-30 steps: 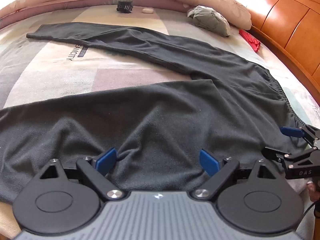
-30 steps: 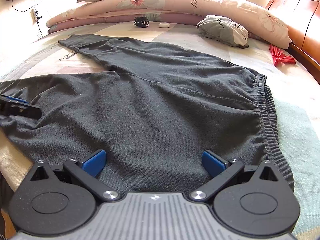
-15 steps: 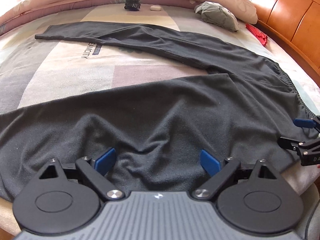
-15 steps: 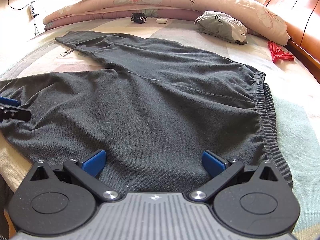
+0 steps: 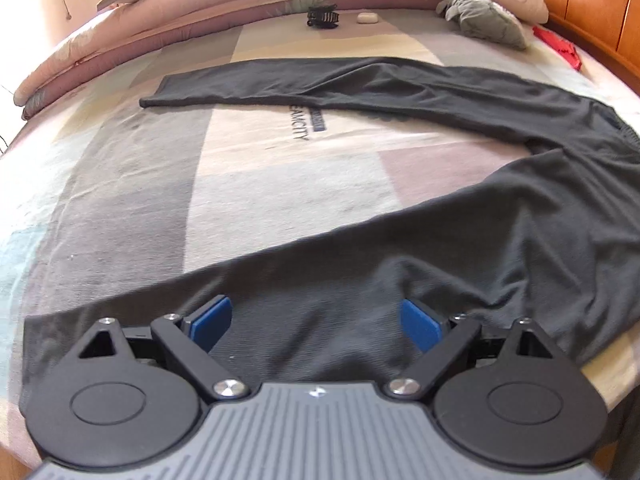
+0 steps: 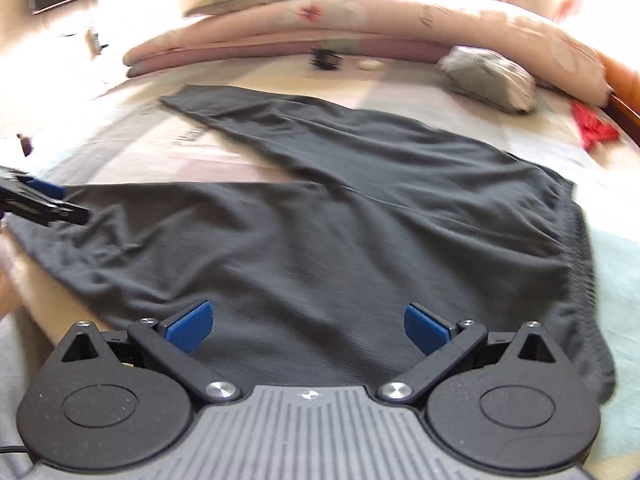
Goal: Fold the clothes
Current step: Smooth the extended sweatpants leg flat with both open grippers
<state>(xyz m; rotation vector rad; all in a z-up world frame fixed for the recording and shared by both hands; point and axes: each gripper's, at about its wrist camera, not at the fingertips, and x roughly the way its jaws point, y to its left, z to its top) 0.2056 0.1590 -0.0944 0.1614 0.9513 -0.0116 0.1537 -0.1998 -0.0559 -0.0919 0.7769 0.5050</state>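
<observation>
Your left tool (image 5: 316, 322) stands wide over the near leg of the dark trousers (image 5: 460, 248), gripping nothing. Your right tool (image 6: 306, 326) is equally wide above the seat, near the waistband (image 6: 576, 248). The trousers lie spread on the bed (image 5: 248, 184), legs splayed, bare sheet between them.

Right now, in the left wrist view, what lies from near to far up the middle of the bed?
Left gripper → near trouser leg → bare patchwork sheet → far trouser leg → black hair clip → folded pink quilt.
</observation>
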